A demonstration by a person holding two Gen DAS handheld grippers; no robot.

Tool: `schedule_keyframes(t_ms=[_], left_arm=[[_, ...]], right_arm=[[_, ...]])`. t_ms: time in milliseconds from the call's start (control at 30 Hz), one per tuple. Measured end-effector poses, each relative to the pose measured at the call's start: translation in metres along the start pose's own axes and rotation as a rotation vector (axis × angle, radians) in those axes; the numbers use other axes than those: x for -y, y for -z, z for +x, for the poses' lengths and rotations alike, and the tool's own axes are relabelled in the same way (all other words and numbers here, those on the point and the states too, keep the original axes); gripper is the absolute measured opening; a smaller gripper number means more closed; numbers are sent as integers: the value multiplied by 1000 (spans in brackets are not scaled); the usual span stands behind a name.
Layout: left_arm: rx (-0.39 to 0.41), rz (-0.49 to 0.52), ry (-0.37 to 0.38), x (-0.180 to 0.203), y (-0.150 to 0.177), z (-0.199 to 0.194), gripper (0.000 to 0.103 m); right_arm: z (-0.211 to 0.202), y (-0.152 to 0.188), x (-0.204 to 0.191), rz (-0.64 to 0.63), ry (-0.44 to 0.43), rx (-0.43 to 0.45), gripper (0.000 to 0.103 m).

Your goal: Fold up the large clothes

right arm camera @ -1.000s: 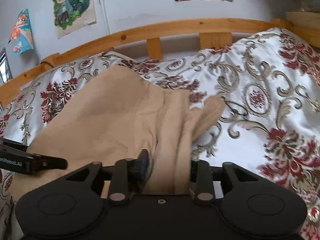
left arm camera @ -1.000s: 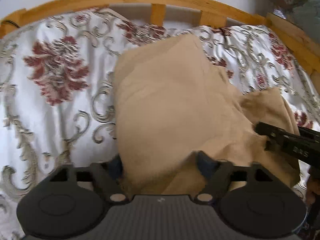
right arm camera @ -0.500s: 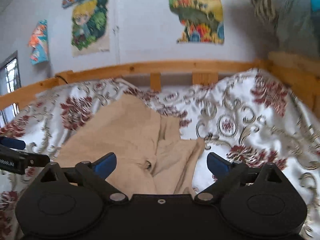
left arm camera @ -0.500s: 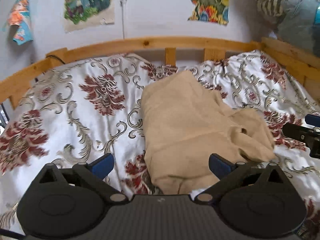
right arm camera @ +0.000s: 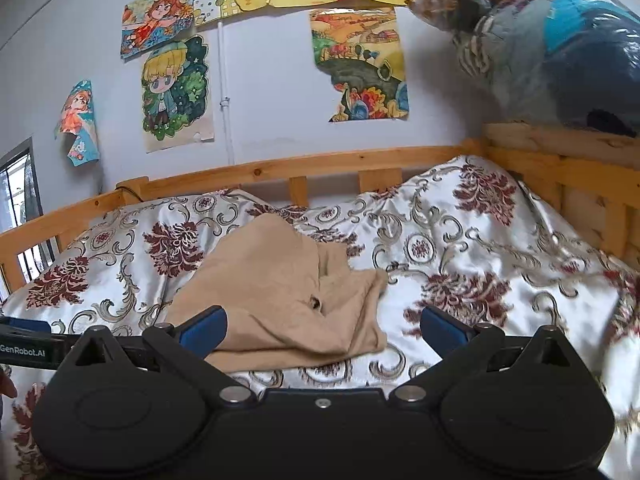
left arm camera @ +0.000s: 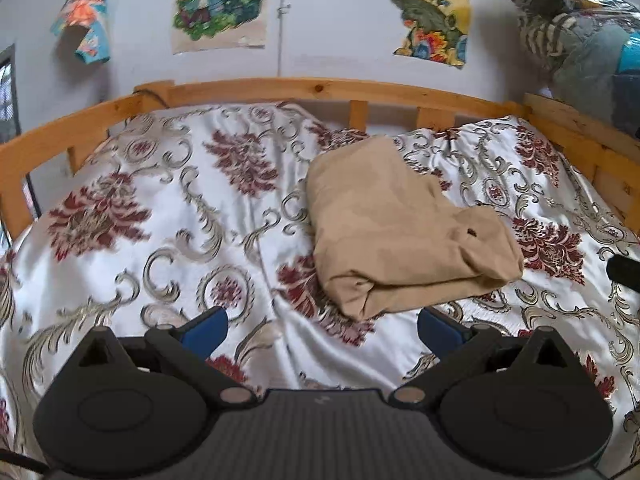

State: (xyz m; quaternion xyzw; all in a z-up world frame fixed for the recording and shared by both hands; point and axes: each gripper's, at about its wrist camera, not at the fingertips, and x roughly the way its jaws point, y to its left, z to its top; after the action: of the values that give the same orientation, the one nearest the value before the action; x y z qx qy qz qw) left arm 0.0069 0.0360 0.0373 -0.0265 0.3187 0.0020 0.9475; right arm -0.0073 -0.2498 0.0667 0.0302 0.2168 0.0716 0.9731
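The tan garment [left arm camera: 404, 232] lies folded into a thick bundle on the bed [left arm camera: 168, 240], resting on the white bedspread with dark red flowers and grey scrolls. In the left wrist view it sits right of centre, its nearest folded corner pointing toward 6 o'clock; a small dark hole shows near its 3 o'clock side.

The left tool [left arm camera: 322, 328] hangs above the bedspread with its blue-padded fingers [left arm camera: 204, 330] spread wide, holding nothing, and the garment's near corner lies just beyond the gap. The right tool [right arm camera: 322, 326] is likewise spread wide and empty; in its view the garment [right arm camera: 288, 300] lies beyond the fingers, toward 11 o'clock.

The wooden bed rail [right arm camera: 280, 168] runs along the far side at 12 o'clock. Cartoon posters [right arm camera: 176, 92] hang on the wall above it, and a plastic bag of clothes [right arm camera: 560, 48] sits at 2 o'clock.
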Motion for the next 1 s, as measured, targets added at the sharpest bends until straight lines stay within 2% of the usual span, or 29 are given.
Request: schedule_keyframes(t_ms=[367,1000], left_arm=[[-17,9,-35,-8,13,6,102],[-12,14,-32,-7,14,5,102]], right_arm=[[7,12,-8,-36,-1,-57,102],[8,15,-6,-27,1,-69,102]])
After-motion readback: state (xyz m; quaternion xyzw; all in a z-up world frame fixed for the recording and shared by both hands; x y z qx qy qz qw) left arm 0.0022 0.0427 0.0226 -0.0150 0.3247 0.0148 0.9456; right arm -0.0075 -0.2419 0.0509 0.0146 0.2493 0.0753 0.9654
